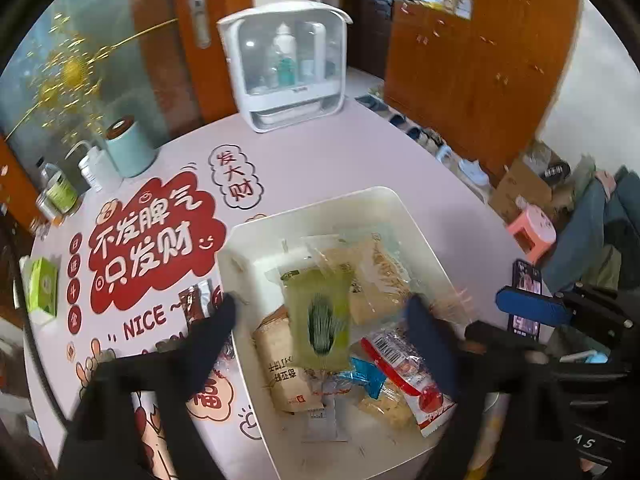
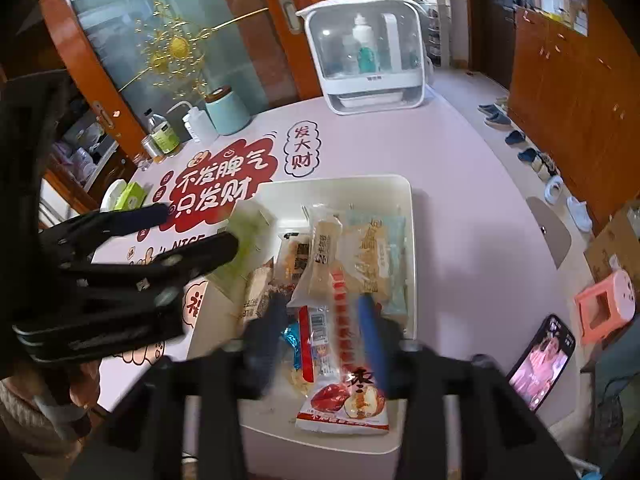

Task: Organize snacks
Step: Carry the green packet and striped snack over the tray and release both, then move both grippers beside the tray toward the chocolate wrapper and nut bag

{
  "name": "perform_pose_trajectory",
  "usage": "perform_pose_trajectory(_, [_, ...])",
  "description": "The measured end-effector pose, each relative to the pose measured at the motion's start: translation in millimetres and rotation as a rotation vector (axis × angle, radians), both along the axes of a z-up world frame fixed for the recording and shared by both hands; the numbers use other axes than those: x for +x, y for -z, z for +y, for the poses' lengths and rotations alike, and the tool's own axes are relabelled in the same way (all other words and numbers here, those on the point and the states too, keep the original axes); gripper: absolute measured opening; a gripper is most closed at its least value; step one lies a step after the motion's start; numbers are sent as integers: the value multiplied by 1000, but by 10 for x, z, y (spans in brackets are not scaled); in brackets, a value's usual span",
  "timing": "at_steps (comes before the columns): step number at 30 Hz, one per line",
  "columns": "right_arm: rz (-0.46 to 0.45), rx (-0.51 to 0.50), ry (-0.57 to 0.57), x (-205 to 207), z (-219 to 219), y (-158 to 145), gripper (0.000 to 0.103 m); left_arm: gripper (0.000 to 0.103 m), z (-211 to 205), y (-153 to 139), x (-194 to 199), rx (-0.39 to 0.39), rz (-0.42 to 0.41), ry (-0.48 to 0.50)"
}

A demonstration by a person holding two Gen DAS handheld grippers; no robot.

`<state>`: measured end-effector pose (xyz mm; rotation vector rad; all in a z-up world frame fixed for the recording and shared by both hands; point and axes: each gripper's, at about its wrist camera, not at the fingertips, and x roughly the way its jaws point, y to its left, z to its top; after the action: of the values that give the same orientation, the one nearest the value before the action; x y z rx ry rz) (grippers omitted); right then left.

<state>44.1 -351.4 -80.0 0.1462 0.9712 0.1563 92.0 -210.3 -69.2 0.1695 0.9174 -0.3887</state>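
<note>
A white bin on the pink table holds several snack packets. In the left wrist view my left gripper is open above the bin, and a green packet hangs blurred between its fingers, touching neither. In the right wrist view my right gripper is open over the bin's near end, above a red-and-white jujube packet. The left gripper shows there at the left, with the green packet blurred at its tips. A brown packet lies on the table left of the bin.
A white storage case with bottles stands at the table's far side. A teal canister, bottles and a green tissue box are at the left. A phone lies right of the bin. A pink stool stands on the floor.
</note>
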Motion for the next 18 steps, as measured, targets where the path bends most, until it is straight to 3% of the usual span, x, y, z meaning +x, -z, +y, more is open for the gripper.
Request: perform_pose_trajectory(18, [-57, 74, -34, -111, 352, -206, 47, 90, 612, -373, -274, 0, -74, -84])
